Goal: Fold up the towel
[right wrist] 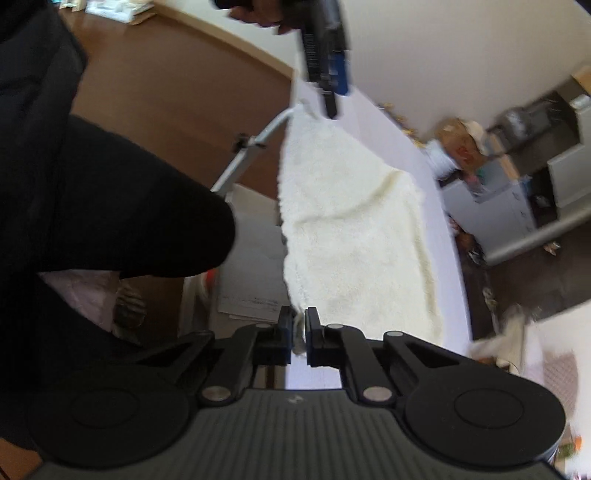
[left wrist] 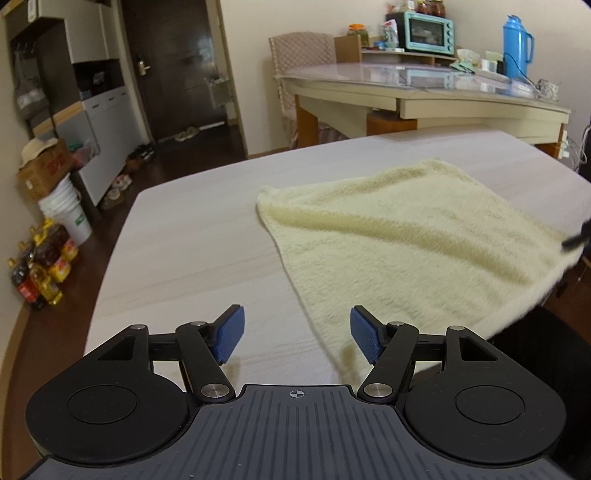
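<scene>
- On the pale table (left wrist: 192,236) lies the cream towel (left wrist: 406,240), spread mostly flat; its near edge hangs just past the table's front edge, and a shallow ridge runs across the pile
- Right gripper (right wrist: 297,334): jaws closed on the towel's near corner, fabric pinched between the pads; corner looks raised off the surface, judged as the start of carrying it over for a fold
- Left gripper (left wrist: 295,336): jaws wide apart, nothing between the blue pads (left wrist: 231,332); hovers low at the towel's other near corner, right-hand pad over the cloth edge, contact not clear
- Judgement: left not yet gripping, so the fold is barely begun; both near corners likely needed to keep the edge straight
- Beyond: second table (left wrist: 424,92) with blue thermos (left wrist: 517,46) and teal oven (left wrist: 428,31), well apart from the work
</scene>
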